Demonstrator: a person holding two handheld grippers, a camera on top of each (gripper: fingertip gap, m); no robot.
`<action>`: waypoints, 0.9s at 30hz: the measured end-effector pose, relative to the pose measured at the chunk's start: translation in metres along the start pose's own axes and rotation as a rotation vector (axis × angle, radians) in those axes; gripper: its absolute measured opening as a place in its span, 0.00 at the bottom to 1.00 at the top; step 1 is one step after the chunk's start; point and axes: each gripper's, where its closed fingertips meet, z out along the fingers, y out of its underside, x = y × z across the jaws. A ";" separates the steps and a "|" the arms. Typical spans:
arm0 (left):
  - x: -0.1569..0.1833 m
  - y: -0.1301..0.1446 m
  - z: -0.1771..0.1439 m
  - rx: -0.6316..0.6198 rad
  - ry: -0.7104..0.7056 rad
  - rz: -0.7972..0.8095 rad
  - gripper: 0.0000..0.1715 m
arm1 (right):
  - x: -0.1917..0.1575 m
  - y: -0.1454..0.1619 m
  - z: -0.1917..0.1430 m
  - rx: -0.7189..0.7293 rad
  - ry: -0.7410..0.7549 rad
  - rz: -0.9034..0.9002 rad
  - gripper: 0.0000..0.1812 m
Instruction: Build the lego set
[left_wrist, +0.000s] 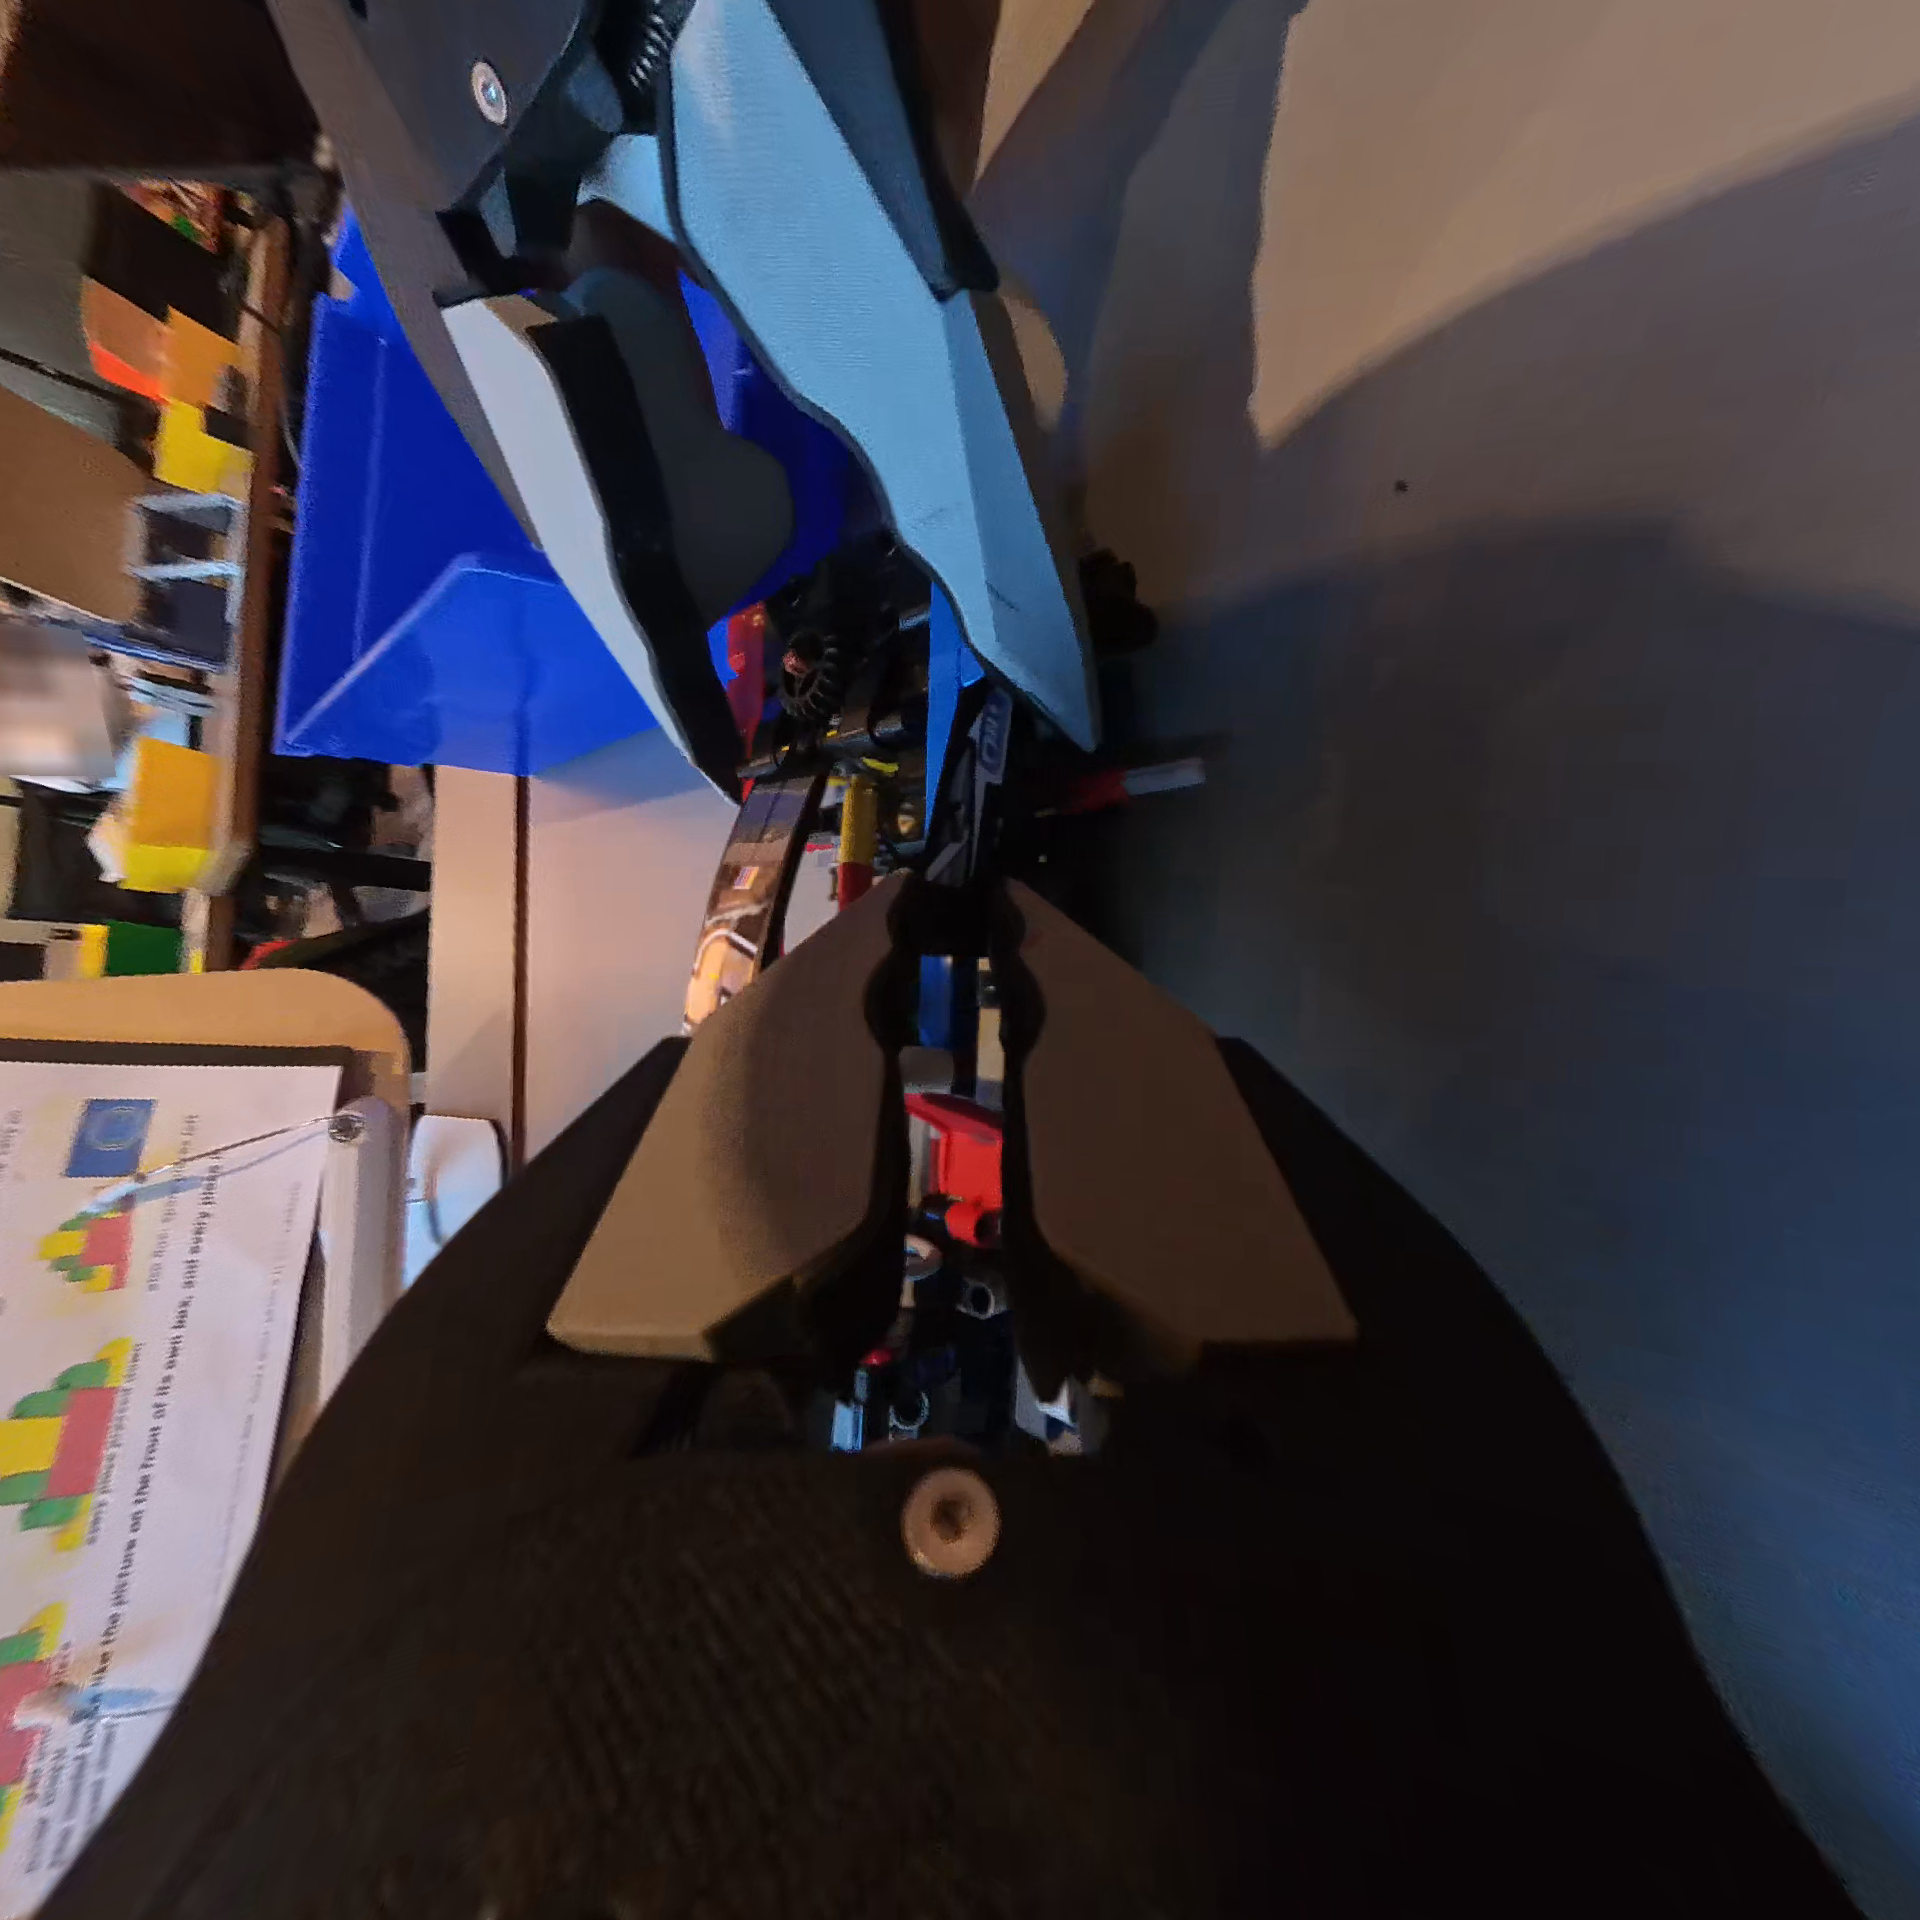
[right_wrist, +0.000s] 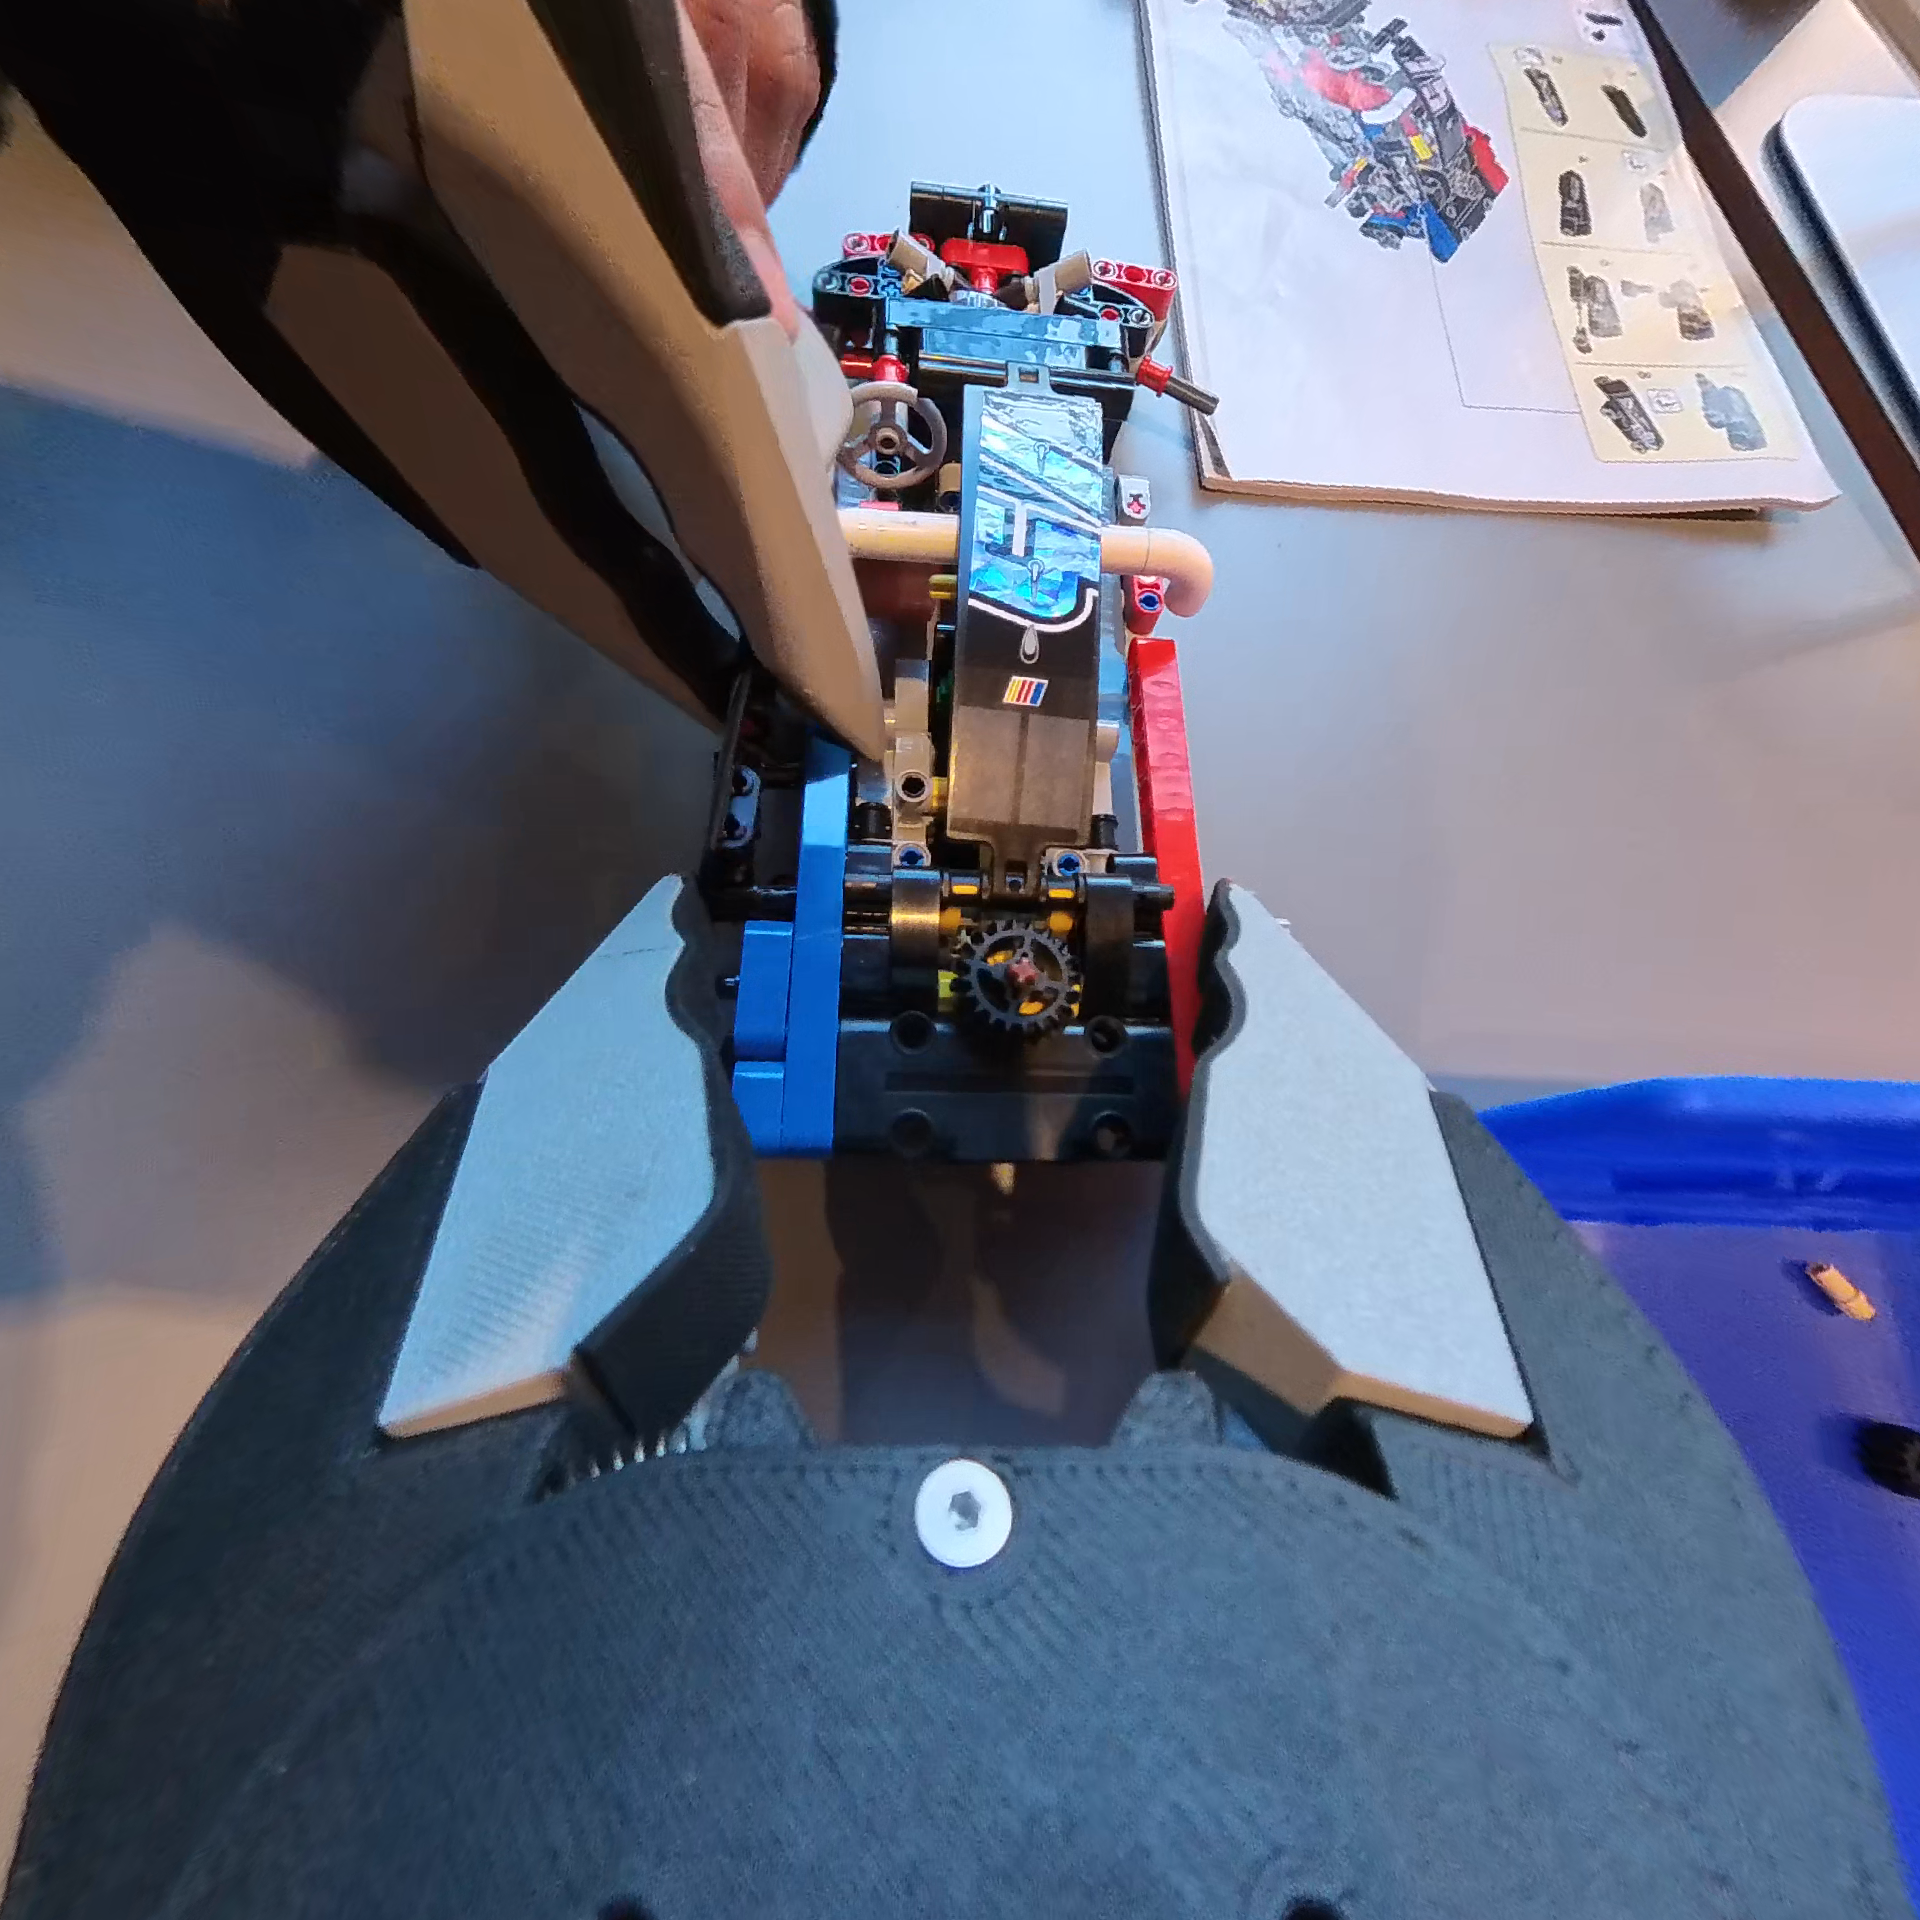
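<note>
Lego car: the half-built Technic car lies on the grey table, its length running from 6 to 12 o'clock in the right wrist view.
Right gripper: the right gripper has its jaws spread wide and pressed on the rear of the car, one on the blue beam, one on the red beam.
Left gripper: the left gripper has its jaws nearly together, clamped on a thin blue part of the car's side; in the right wrist view it comes in from 10 o'clock.
Writing: the black roof panel bears silver-blue stickers and a small striped mark. The instruction booklet at 1 o'clock shows printed building steps. A white sheet with brick drawings and printed lines lies at 8 o'clock in the left wrist view.
Only right view: the black gear, the grey steering wheel, the white pipe.
Only left view: the blue bin seen from outside at 10 o'clock, and blurred coloured bricks at 9 o'clock.
</note>
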 end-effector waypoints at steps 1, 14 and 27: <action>0.000 0.000 0.000 0.004 -0.012 0.004 0.05 | 0.000 0.000 0.000 0.001 0.001 0.001 0.50; 0.009 0.002 -0.003 0.041 0.045 -0.189 0.18 | 0.001 -0.005 0.002 0.033 -0.002 0.029 0.50; -0.003 0.002 -0.003 0.053 0.059 -0.314 0.04 | 0.006 -0.011 -0.003 0.107 0.002 0.103 0.39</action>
